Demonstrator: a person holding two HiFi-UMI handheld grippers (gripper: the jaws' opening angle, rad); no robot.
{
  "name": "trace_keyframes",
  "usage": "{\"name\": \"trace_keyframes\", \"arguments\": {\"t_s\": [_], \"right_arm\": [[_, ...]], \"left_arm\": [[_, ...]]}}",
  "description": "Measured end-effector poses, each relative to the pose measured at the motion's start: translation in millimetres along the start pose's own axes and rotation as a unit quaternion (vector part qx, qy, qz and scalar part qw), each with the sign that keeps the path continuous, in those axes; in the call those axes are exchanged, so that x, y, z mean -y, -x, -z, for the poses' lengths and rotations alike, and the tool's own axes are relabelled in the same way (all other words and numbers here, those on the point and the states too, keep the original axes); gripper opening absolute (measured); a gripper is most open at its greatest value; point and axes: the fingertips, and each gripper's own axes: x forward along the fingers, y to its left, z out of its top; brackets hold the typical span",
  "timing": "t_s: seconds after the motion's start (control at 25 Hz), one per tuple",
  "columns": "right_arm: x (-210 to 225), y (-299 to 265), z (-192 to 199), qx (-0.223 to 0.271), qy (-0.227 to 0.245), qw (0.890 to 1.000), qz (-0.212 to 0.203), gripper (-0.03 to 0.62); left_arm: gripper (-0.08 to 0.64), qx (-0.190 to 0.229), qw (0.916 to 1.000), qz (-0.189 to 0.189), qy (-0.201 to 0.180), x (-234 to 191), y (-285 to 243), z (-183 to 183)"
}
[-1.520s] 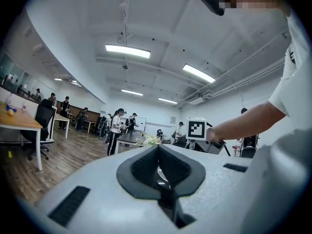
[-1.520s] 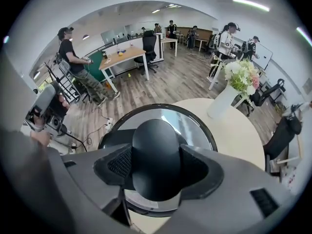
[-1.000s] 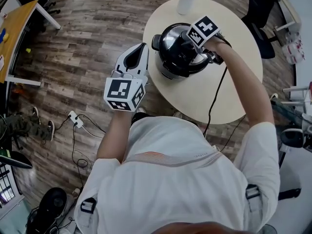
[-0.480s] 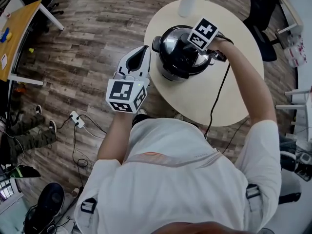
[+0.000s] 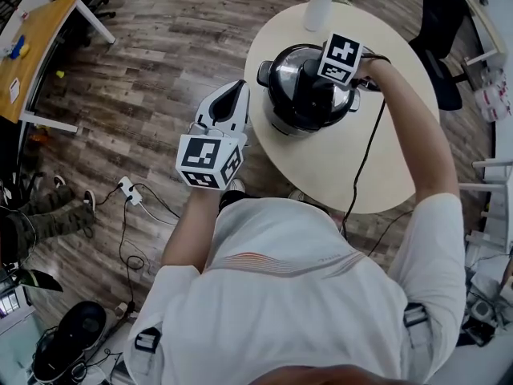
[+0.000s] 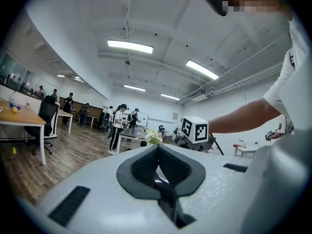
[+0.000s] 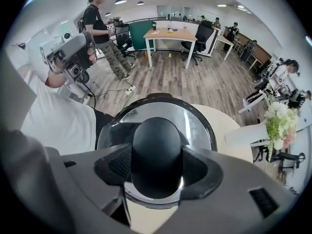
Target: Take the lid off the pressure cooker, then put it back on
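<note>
Right gripper (image 7: 157, 165) has rolled since a second ago — jaws clamped on black domed knob (image 7: 156, 145) of shiny black-rimmed lid (image 7: 197, 123), seated on steel pressure cooker (image 5: 282, 117), round beige table (image 5: 385, 167). Knob straight below claw, axis vertical; left gripper (image 6: 157, 150) pinched together, empty, left of table.

Our left claw (image 5: 231, 93): white shell, dark grey ribbed pads (image 6: 144, 167).
Behind it: cube (image 5: 208, 160) of black-and-white square markers.
Our shirt (image 5: 296, 287): white, short-sleeved, thin orange-red stripes.
</note>
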Motion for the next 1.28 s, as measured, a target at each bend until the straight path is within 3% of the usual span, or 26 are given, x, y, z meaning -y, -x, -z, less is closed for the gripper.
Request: {"name": "trace_keyframes", "arguments": {"t_s": [0.16, 0.28, 0.4, 0.52, 0.6, 0.68, 0.88, 1.04, 1.16, 1.28], "right_arm": [[3, 0, -1, 0.005, -0.014, 1.000, 0.005, 0.282], [3, 5, -3, 0.027, -0.021, 0.999, 0.020, 0.318], [-2, 32, -17, 0.117, -0.041, 0.992, 0.032, 0.325], [-4, 79, -24, 0.223, -0.059, 0.970, 0.081, 0.325], [-6, 114, -24, 0.295, -0.075, 0.945, 0.121, 0.324], [-10, 150, -21, 0.370, -0.095, 0.909, 0.167, 0.324], [-29, 231, 3, 0.512, -0.149, 0.804, 0.264, 0.321], [-47, 271, 36, 0.583, -0.201, 0.719, 0.320, 0.294], [-60, 283, 65, 0.592, -0.234, 0.677, 0.370, 0.217], [-73, 288, 94, 0.586, -0.261, 0.651, 0.407, 0.177]], "left_arm": [[0.005, -0.002, 1.0000, 0.002, -0.001, 4, -1, 0], [0.005, 0.000, 1.0000, 0.007, -0.003, 10, -1, -3], [0.005, 0.002, 0.9999, 0.010, -0.005, 11, 0, -7], [0.005, 0.006, 0.9999, 0.013, -0.002, 14, -1, -11], [0.005, 0.009, 0.9998, 0.016, 0.002, 15, -4, -15], [0.006, 0.013, 0.9997, 0.019, 0.003, 17, -9, -21], [0.005, 0.028, 0.9986, 0.042, -0.017, 34, -26, -47], [0.005, 0.034, 0.9966, 0.063, -0.040, 53, -39, -63], [0.005, 0.041, 0.9950, 0.076, -0.050, 67, -44, -73], [0.005, 0.045, 0.9930, 0.091, -0.061, 83, -50, -78]]}}
